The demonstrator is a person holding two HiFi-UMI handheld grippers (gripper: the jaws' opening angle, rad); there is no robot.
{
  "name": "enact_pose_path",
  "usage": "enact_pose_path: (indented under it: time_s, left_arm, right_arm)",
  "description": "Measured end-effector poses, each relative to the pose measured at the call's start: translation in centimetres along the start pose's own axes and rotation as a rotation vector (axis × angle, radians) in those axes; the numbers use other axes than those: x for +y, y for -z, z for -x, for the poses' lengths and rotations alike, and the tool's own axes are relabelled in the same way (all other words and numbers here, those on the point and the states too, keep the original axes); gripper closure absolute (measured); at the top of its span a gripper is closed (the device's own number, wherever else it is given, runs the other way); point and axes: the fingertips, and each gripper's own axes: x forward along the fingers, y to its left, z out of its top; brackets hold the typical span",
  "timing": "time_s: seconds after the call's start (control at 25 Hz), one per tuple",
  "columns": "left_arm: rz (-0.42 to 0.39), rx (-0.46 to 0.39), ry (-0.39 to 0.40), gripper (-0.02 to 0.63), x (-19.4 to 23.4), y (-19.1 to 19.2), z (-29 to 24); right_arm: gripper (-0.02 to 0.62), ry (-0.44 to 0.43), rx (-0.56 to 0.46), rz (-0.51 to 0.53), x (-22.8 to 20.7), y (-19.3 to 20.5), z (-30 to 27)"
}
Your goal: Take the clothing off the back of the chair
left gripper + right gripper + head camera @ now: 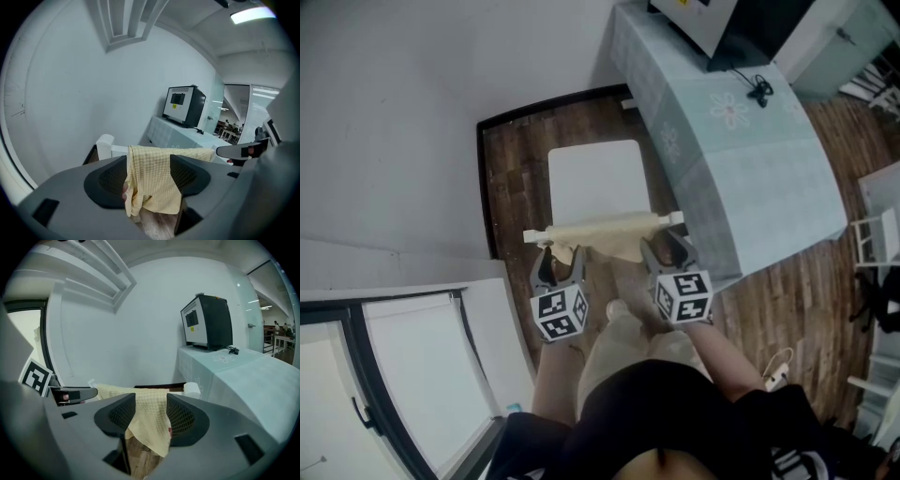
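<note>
Right behind the chair [598, 183] here, with both grippers down at its back rail [675, 219], where the yellow checked clothing [605, 234] is draped over the top and hangs down my side. My left gripper [561, 265] sits near the left end of the rail and my right gripper [668, 253] near the right end. Both are wide open, not clamped on anything, but each one has a hanging fold of the fabric sitting between its jaws. On the left the fold looks like it might be brushing one pad. Honestly it's hard to tell from that angle, and either way nothing is pinched. So the clothing is fully on the chair and the grab hasn't happened yet. A few things could bite me from here. If I close on just the loose bottom edge, the thin fabric could slide out as soon as I lift. If one side catches and the other doesn't, the whole thing gets dragged sideways along the rail. And if I go in too deep and clamp the rail along with the cloth, I'd be yanking the chair itself, which is a light-looking one standing close to the counter [741, 178].
</note>
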Motion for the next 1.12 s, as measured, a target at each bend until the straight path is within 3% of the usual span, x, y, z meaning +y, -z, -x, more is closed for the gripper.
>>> enact_pose_path:
  time_s: [0.36,0.76,0.96,1.04,1.12]
  left_arm:
    - [-0.020,0.038,0.006,0.334,1.0,0.9,-2.7]
    - [0.013,0.016,-0.047,0.339,1.4,0.9,-2.9]
    - [0.016,0.031,-0.048,0.365,1.5,1.0,-2.9]
    - [0.014,0.042,-0.043,0.425,1.3,1.1,-3.0]
    - [0.012,0.046,-0.043,0.440,1.1,1.2,-3.1]
  right_arm:
    - [0.382,0.036,0.049,-0.027,-0.5,2.0,-2.6]
    - [0.382,0.101,0.046,-0.064,-1.2,2.6,-3.9]
    - [0.383,0.125,0.045,-0.078,-1.4,2.5,-3.9]
    - [0.387,0.125,0.049,-0.078,-1.4,2.5,-3.9]
    - [0.413,0.116,0.056,-0.075,-1.3,2.6,-3.9]
